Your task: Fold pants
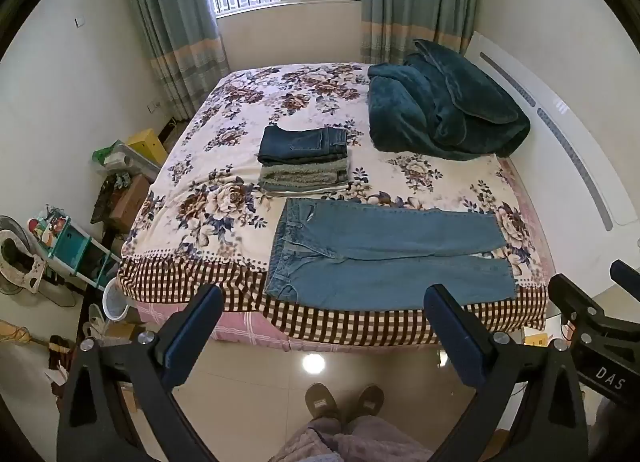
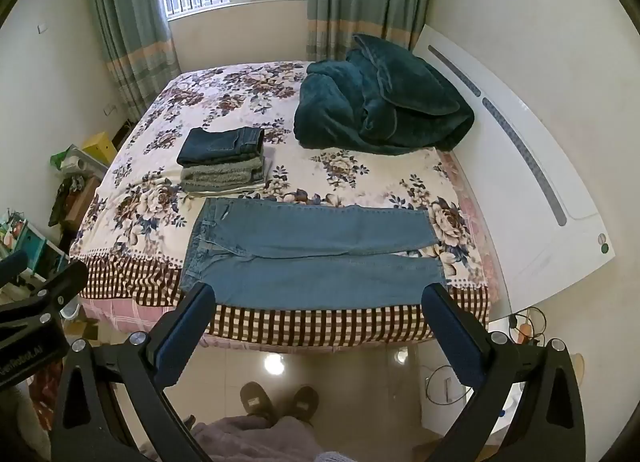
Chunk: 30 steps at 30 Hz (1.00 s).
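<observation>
A pair of light blue jeans (image 1: 384, 254) lies flat on the floral bed near its front edge, waist to the left, legs to the right; it also shows in the right wrist view (image 2: 316, 258). My left gripper (image 1: 324, 298) is open and empty, held back from the bed above the floor, in front of the jeans. My right gripper (image 2: 320, 298) is open and empty at the same distance. The right gripper shows at the right edge of the left wrist view (image 1: 592, 318).
A stack of folded pants (image 1: 304, 160) sits behind the jeans. A dark teal blanket (image 1: 444, 102) is heaped at the back right by the white headboard (image 1: 568, 130). Clutter, a fan and shelves (image 1: 60, 246) stand left of the bed. My slippers (image 1: 344, 398) are on the tiled floor.
</observation>
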Each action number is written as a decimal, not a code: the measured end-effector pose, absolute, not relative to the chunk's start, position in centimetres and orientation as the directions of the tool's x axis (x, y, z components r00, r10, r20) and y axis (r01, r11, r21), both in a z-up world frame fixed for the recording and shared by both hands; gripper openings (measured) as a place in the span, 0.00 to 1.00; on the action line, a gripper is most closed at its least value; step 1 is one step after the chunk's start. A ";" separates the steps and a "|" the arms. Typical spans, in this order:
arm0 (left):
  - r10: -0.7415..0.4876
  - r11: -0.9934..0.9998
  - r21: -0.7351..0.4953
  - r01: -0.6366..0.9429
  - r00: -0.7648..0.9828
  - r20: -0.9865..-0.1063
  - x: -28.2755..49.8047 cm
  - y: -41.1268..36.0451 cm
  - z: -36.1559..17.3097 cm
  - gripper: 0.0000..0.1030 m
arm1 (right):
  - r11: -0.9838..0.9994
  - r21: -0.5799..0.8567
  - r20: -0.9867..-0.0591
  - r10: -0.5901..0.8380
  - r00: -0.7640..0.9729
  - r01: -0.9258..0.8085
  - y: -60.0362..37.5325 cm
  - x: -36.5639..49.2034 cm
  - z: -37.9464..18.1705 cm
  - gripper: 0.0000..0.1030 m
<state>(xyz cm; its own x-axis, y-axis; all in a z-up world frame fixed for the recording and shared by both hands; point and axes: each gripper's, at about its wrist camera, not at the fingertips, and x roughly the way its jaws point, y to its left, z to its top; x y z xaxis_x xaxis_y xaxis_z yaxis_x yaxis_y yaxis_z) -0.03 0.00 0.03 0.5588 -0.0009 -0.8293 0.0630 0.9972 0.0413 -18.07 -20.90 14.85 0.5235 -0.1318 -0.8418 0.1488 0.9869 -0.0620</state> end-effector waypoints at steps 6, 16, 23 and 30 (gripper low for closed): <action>0.002 0.997 0.043 0.062 0.551 -0.834 0.0 0.0 0.0 1.00 | 0.988 -0.053 -0.843 -0.122 0.524 0.145 -20.9 -18.1 14.8 1.00; 0.006 0.997 0.047 0.060 0.557 -0.831 0.2 -0.1 0.1 1.00 | 0.988 -0.050 -0.843 -0.119 0.524 0.144 -20.8 -18.0 14.7 1.00; 0.002 0.997 0.043 0.059 0.560 -0.829 0.3 -0.2 0.2 1.00 | 0.988 -0.047 -0.844 -0.117 0.523 0.145 -20.8 -17.8 14.5 1.00; 0.000 0.997 0.039 0.059 0.561 -0.828 0.6 -0.2 0.4 1.00 | 0.988 -0.051 -0.842 -0.122 0.526 0.146 -20.9 -17.5 14.6 1.00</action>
<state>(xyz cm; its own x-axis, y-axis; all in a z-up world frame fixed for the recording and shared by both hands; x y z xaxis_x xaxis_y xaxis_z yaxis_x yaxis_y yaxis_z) 0.58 -0.23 0.36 0.5609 -0.0004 -0.8279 0.0590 0.9975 0.0395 -17.48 -20.88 14.62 0.5256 -0.1216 -0.8420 0.1464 0.9879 -0.0513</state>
